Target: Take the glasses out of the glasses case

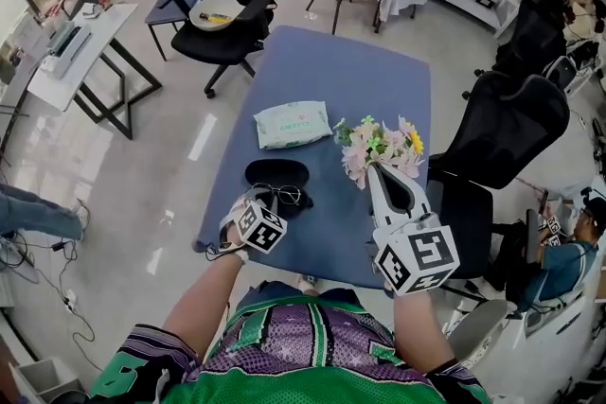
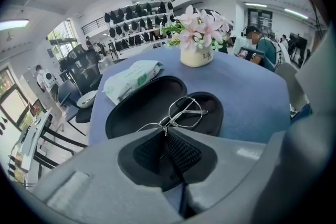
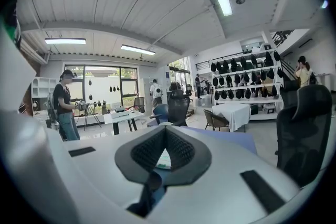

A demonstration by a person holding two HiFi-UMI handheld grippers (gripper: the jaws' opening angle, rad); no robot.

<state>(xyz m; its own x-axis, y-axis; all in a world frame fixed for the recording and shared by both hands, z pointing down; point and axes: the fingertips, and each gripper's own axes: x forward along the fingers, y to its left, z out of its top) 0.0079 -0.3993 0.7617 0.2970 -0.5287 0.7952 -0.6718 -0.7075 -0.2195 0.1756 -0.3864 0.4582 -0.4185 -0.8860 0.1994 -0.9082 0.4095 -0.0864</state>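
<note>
- Left gripper [image 2: 166, 129]: the jaws are clenched. The pads meet at their very tips on a thin wire part of the glasses [image 2: 186, 113]. Whether that part is a temple or a hinge end cannot be resolved.
- Glasses: the frame extends ahead of the jaw tips and slightly to their right, with its long axis roughly in line with the jaws. One wire arm trails off to the left of the tips.
- Glasses case [image 2: 142, 107]: it lies open, directly beyond and beneath the tips. The lenses sit over its right-hand shell. Whether the frame rests on the lining or is just clear of it cannot be told.
- Governing relation: the case lies under the gripped item. The extraction is therefore judged to call for a lift upward and back along the jaw line, clear of the shell rims.
- Caution: the hold is at the tips, on thin wire. The frame may pivot or slip if it is moved abruptly.
- Right gripper [image 3: 165, 131]: the jaws are together at the tips with nothing between them. The glasses lie to its left and lower, well apart, so the left gripper is the nearer one.
- Farther out from the left jaws: a wipes pack [image 2: 130, 78] lies beyond the case to the left, and a flower pot [image 2: 196, 55] stands ahead. Both are on the blue table [image 2: 247, 92].
</note>
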